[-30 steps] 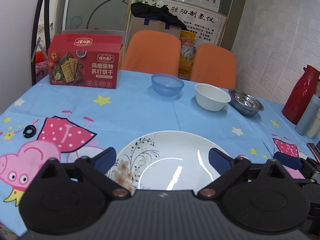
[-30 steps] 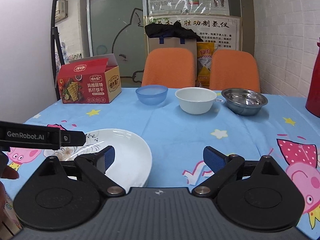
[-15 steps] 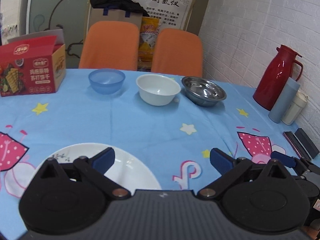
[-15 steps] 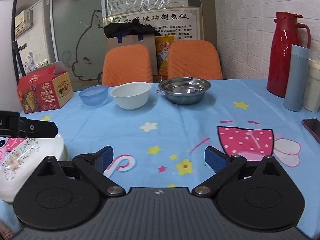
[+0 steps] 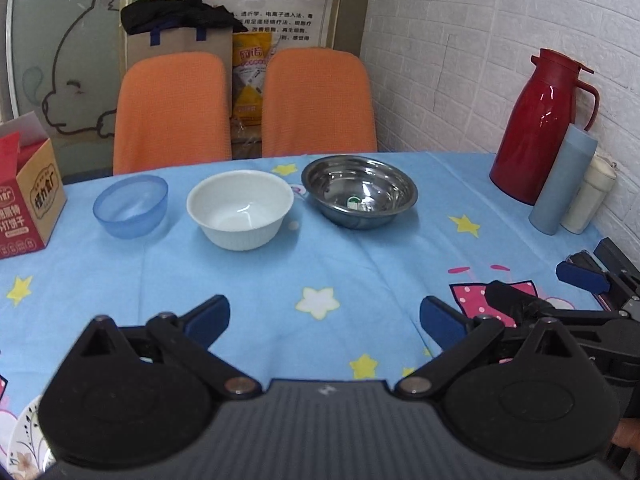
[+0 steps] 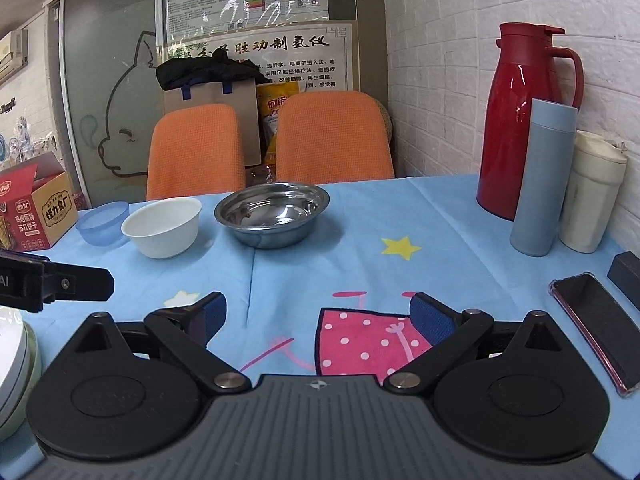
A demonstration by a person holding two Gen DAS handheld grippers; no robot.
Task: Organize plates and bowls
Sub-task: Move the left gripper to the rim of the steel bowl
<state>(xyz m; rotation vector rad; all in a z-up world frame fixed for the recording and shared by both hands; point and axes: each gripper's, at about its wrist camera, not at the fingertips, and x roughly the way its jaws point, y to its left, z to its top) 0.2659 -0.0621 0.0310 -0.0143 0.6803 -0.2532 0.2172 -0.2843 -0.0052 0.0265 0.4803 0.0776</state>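
Three bowls stand in a row at the far side of the table: a blue plastic bowl [image 5: 131, 205], a white bowl [image 5: 240, 208] and a steel bowl [image 5: 359, 190]. They also show in the right wrist view: blue bowl [image 6: 103, 222], white bowl [image 6: 162, 225], steel bowl [image 6: 272, 213]. A white flowered plate [image 5: 22, 446] lies at the lower left edge; its rim [image 6: 12, 364] shows at the left in the right wrist view. My left gripper [image 5: 324, 316] is open and empty above the cloth. My right gripper [image 6: 318, 314] is open and empty.
A red cracker box [image 5: 26, 196] stands at the far left. A red thermos [image 6: 524, 120], a blue flask [image 6: 542, 178] and a cream cup [image 6: 592, 192] stand by the right wall. A phone [image 6: 592, 324] lies at right. Two orange chairs [image 5: 172, 108] stand behind the table.
Both grippers have swung to the right, away from the plate, which has slid to the lower left of both views. The thermos and bowls have come more into view. Both stay open.
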